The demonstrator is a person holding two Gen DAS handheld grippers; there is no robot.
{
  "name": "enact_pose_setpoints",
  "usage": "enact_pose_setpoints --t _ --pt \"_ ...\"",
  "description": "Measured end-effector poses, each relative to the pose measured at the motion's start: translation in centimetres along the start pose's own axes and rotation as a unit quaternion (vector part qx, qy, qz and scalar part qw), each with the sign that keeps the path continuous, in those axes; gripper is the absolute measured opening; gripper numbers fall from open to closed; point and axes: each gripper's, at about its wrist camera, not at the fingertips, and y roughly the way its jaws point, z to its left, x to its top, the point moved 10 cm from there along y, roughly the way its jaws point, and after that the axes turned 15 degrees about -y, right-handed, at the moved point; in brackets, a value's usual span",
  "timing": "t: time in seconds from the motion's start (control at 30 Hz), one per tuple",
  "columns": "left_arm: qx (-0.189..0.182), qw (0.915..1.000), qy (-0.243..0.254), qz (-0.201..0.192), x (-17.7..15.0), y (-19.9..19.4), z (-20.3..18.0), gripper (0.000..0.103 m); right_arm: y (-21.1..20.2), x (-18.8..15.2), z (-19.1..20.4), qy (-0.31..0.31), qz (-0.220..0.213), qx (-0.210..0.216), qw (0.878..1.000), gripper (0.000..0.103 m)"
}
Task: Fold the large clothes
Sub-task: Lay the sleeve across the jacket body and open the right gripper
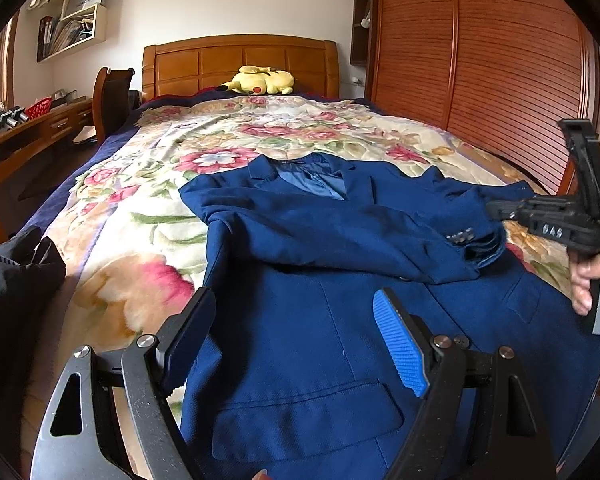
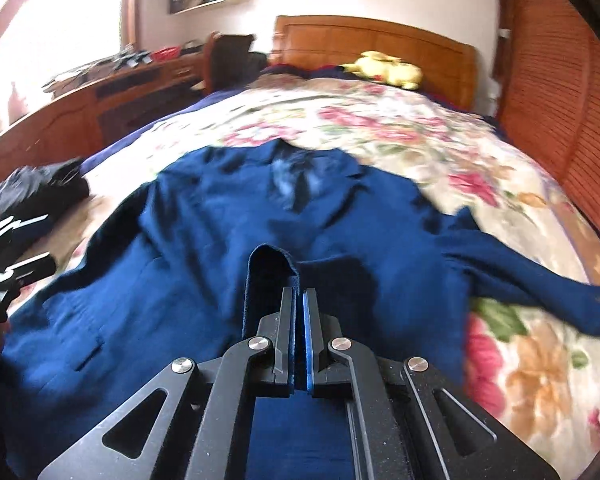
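Observation:
A large blue blazer (image 1: 320, 320) lies front up on the floral bedspread (image 1: 148, 200), collar toward the headboard. One sleeve (image 1: 340, 236) is folded across its chest. My left gripper (image 1: 296, 340) is open and empty, hovering over the blazer's lower front near a pocket. My right gripper (image 2: 299, 308) is shut on a fold of the blazer's blue fabric (image 2: 270, 268), lifted above the blazer (image 2: 180, 260). The other sleeve (image 2: 540, 292) trails to the right over the bedspread (image 2: 420, 128). The right gripper also shows in the left wrist view (image 1: 496, 208), at the right edge.
A yellow plush toy (image 1: 260, 80) lies by the wooden headboard (image 1: 240, 60). Dark clothing (image 1: 16, 280) is heaped at the bed's left edge. A wooden desk (image 1: 40, 128) and chair (image 1: 112, 96) stand on the left, a slatted wardrobe (image 1: 500, 60) on the right.

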Motion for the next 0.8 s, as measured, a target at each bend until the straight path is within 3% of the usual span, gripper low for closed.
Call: enact_pose_setpoints --t 0.33,0.4,0.43,0.63,0.8 --pt "0.002 1.0 -0.001 0.001 -0.1 -0.1 0.2 0.082 -3.0 -5.3 -5.8 0.069 0.059 -0.12 0.989 0.003" --pt "0.002 1.0 0.0 0.0 -0.1 -0.1 0.2 0.082 -3.0 -5.9 -6.4 0.081 0.068 -0.127 0.986 0.009" --pt "0.002 1.0 0.0 0.0 0.0 -0.1 0.2 0.082 -3.1 -6.4 -6.6 0.086 0.072 -0.131 0.985 0.02" --pt "0.011 0.9999 0.005 -0.007 -0.1 -0.2 0.5 0.082 -0.9 -6.4 -5.0 0.099 0.059 -0.071 0.991 0.043" --pt "0.025 0.9997 0.003 -0.003 -0.5 0.2 1.2 0.082 2.1 -5.5 -3.3 0.09 0.05 -0.048 0.993 0.046"
